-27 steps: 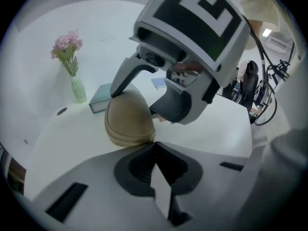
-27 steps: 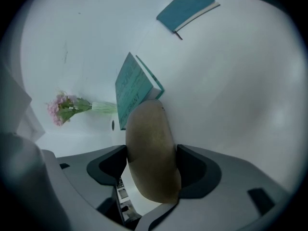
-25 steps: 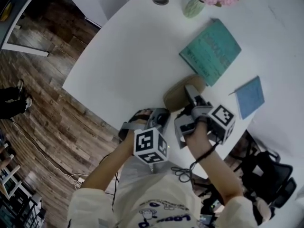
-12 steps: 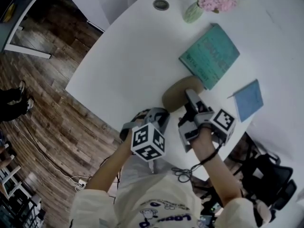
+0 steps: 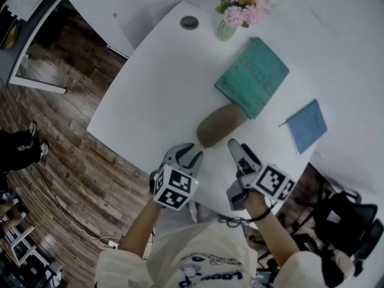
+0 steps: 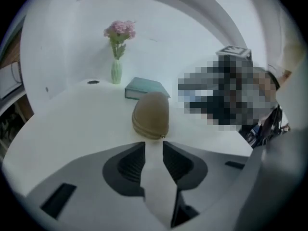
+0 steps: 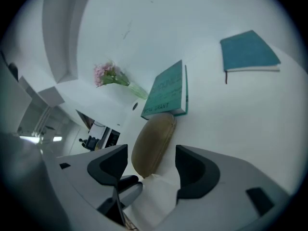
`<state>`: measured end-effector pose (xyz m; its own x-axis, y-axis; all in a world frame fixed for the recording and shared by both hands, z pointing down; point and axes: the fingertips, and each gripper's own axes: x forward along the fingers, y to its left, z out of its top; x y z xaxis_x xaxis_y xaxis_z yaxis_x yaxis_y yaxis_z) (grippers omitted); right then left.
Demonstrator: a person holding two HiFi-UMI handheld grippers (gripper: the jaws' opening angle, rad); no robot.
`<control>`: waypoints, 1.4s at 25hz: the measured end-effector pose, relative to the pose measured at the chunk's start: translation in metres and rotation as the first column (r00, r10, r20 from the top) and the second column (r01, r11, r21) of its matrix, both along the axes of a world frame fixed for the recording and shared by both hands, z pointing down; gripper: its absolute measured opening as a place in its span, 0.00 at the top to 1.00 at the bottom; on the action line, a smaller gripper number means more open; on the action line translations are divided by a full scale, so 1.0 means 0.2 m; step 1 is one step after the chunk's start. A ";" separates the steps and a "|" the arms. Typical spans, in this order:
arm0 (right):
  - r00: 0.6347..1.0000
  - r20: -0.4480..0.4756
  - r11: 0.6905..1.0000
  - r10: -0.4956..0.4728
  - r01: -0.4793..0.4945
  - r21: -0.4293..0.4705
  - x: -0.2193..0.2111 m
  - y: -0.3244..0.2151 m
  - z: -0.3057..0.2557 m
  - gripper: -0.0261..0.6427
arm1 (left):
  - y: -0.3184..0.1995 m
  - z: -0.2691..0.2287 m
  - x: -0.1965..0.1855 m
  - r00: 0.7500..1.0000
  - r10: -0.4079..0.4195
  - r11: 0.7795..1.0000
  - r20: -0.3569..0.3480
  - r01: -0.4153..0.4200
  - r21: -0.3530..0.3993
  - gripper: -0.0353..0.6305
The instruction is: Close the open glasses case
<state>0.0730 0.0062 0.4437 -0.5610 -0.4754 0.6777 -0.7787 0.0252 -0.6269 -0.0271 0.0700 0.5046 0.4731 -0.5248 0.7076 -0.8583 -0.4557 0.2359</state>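
The tan glasses case lies closed on the white table, its seam showing in the left gripper view. My left gripper hovers just short of the case's near end. Its jaws are opening, with only bare table between them. My right gripper is beside it on the right, drawn back from the case. It stands open and empty, and the case lies ahead of the gap, apart from both pads.
A teal book touches the case's far end. A blue notebook lies to the right. A vase of pink flowers and a round grommet sit at the back. The table's edge runs under both grippers.
Both grippers have drawn back from the case toward the person and rolled. The right one has come off the case. The left jaws have parted.
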 end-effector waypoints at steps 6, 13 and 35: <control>0.985 -0.157 0.933 -0.075 0.125 0.338 0.00 0.02 -0.15 0.57 | -0.04 -0.31 -0.18 0.951 -0.278 0.957 -0.134 0.286 0.049 0.81; 0.935 -0.345 0.784 0.077 0.158 0.601 0.08 -0.06 -0.46 0.84 | -0.19 -0.75 -0.29 0.914 -0.383 0.860 -0.131 0.405 0.310 0.84; 0.899 -0.401 0.573 0.174 0.239 0.784 0.05 0.07 -0.88 0.92 | -0.11 -1.14 -0.27 0.896 -0.431 0.753 -0.107 0.423 0.504 0.91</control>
<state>0.0828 0.0206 0.2684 -0.3696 -0.9129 0.1734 -0.9240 0.3808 0.0354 -0.0811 0.0474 0.2769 0.1054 -0.9508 0.2913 -0.9938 -0.0904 0.0644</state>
